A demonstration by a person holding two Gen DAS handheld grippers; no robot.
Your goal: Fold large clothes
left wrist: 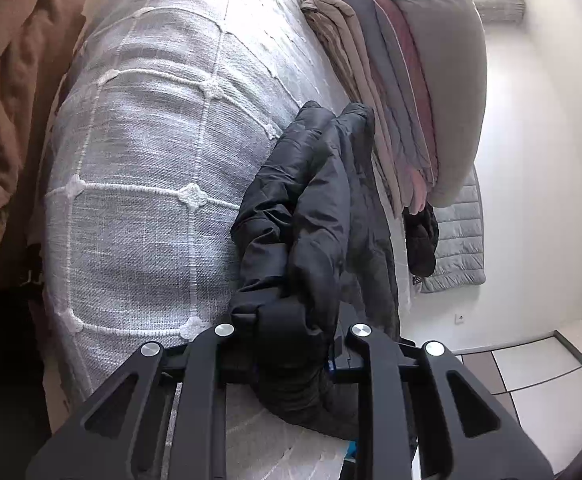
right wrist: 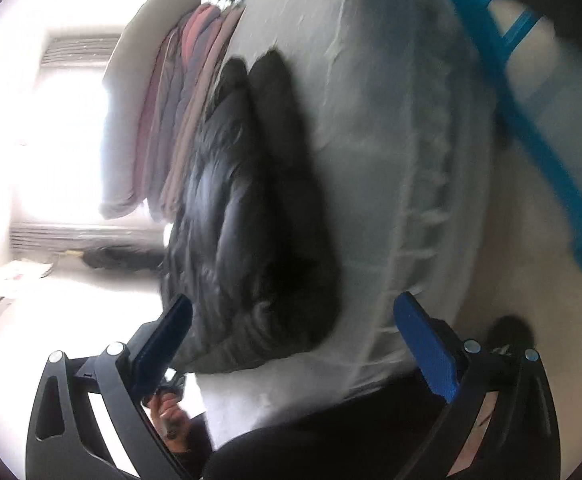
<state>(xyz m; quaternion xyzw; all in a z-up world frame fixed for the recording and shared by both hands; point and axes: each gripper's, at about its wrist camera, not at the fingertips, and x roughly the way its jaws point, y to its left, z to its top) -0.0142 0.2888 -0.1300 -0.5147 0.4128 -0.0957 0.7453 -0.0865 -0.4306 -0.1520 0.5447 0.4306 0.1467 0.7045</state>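
Note:
A black puffer jacket (left wrist: 319, 216) lies folded on the white bedspread (left wrist: 151, 140), next to a stack of folded clothes (left wrist: 411, 92). My left gripper (left wrist: 291, 344) is shut on the near end of the jacket, whose fabric bulges between the fingers. In the right wrist view the jacket (right wrist: 251, 208) lies on the bedspread (right wrist: 379, 140) beside the stack (right wrist: 163, 120). My right gripper (right wrist: 291, 344) is open and empty, its blue pads (right wrist: 427, 344) wide apart just short of the jacket's near end.
A brown coat (left wrist: 11, 100) lies at the left on the bed. A grey quilted garment (left wrist: 455, 240) hangs past the stack. A blue plastic frame (right wrist: 531, 120) stands beyond the bed. A white box (right wrist: 7, 288) sits on the floor. Tiled floor (left wrist: 531, 380) lies to the right.

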